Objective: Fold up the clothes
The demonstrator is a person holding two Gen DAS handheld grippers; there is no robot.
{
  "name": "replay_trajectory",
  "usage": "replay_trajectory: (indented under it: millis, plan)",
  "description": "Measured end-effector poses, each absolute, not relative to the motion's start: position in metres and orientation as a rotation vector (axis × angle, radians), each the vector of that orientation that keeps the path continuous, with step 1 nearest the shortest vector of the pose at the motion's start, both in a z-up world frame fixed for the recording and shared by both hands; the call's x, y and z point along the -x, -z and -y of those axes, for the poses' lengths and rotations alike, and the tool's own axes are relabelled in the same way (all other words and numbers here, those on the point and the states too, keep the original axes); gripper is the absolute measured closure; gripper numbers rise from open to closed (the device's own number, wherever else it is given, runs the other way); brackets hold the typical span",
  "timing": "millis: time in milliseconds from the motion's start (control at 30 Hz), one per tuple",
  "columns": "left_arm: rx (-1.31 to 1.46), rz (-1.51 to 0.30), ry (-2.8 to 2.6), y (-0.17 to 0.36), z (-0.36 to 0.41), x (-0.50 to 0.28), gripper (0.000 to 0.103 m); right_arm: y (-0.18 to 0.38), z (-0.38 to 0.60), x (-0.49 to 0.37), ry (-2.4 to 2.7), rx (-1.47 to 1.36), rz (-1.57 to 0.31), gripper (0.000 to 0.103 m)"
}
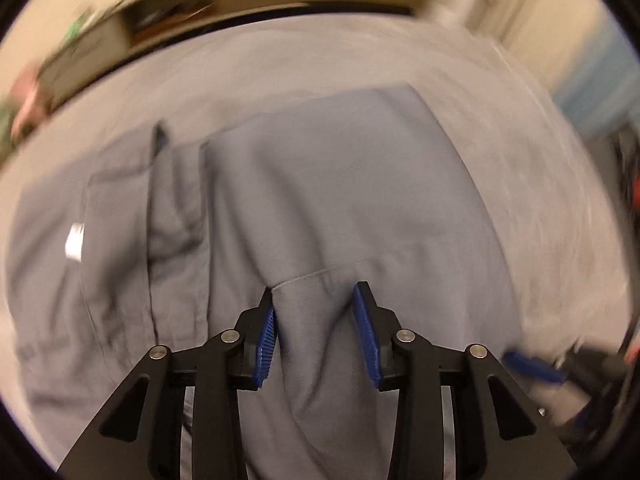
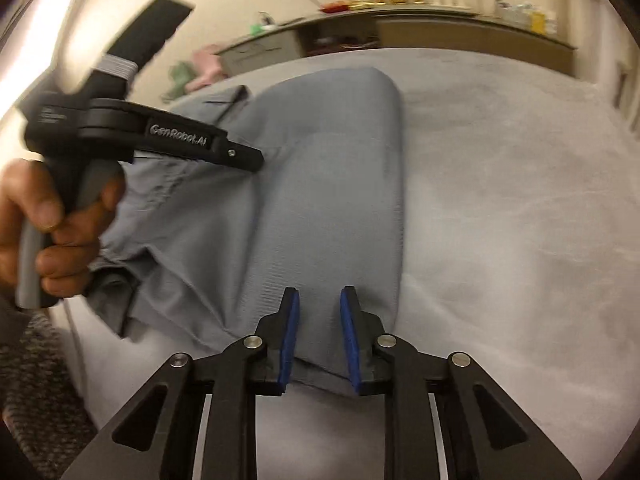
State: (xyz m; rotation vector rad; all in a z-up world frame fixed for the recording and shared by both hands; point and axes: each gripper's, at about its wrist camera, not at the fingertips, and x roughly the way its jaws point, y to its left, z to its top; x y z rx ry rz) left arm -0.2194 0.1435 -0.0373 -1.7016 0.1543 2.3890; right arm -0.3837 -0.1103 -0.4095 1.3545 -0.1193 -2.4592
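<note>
A grey-blue shirt (image 2: 320,184) lies partly folded on a pale grey cloth surface (image 2: 500,200). Its right side is folded over, with a straight fold edge on the right. My right gripper (image 2: 320,300) is open, its blue pads (image 2: 290,336) either side of the shirt's near edge. My left gripper (image 1: 314,300) is open over a raised fold of the shirt (image 1: 320,208), a seam running between its pads (image 1: 267,340). In the right wrist view the left gripper's black body (image 2: 160,136) hovers over the shirt's left part, held by a hand (image 2: 48,224).
A long counter (image 2: 400,28) with bottles and coloured items stands behind the surface. Pink and green cloth (image 2: 192,72) lies at the back left. A dark patterned floor (image 2: 36,400) shows at the near left. The left wrist view is motion-blurred.
</note>
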Motion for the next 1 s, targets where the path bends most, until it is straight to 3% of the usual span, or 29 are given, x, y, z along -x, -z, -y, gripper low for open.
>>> replay_trajectory:
  millis: [67, 133, 200, 267, 367, 533, 600, 667, 833, 1000]
  plan:
    - [1.696, -0.192, -2.364, 0.031, -0.148, 0.221, 0.064, 0.408, 0.105, 0.39, 2.498, -1.369, 0.06, 0.081]
    - [1.673, -0.031, -2.369, 0.015, -0.118, 0.223, 0.063, 0.404, 0.098, 0.394, 2.494, -1.357, 0.115, 0.078]
    - [1.643, 0.103, -2.405, -0.002, -0.078, 0.223, 0.047, 0.393, 0.108, 0.396, 2.516, -1.275, 0.161, 0.076]
    - [1.636, 0.11, -2.469, -0.01, -0.045, 0.227, 0.046, 0.378, 0.116, 0.39, 2.538, -1.18, 0.188, 0.075]
    - [1.682, -0.082, -2.465, -0.002, -0.046, 0.236, 0.048, 0.37, 0.141, 0.385, 2.503, -1.146, 0.149, 0.074]
    - [1.732, -0.603, -2.378, 0.037, -0.097, 0.253, 0.048, 0.383, 0.166, 0.376, 2.49, -1.211, 0.067, 0.075]
    - [1.773, -0.704, -2.408, 0.049, -0.097, 0.267, 0.053, 0.388, 0.167, 0.376, 2.501, -1.235, 0.037, 0.075]
    - [1.798, -0.686, -2.477, 0.048, -0.085, 0.279, 0.064, 0.393, 0.168, 0.376, 2.512, -1.259, 0.006, 0.076]
    - [1.864, -0.496, -2.628, 0.05, -0.046, 0.301, 0.064, 0.401, 0.169, 0.375, 2.532, -1.292, -0.051, 0.076]
    - [1.752, -0.333, -2.487, 0.029, -0.054, 0.274, 0.063, 0.401, 0.168, 0.374, 2.541, -1.282, -0.076, 0.076]
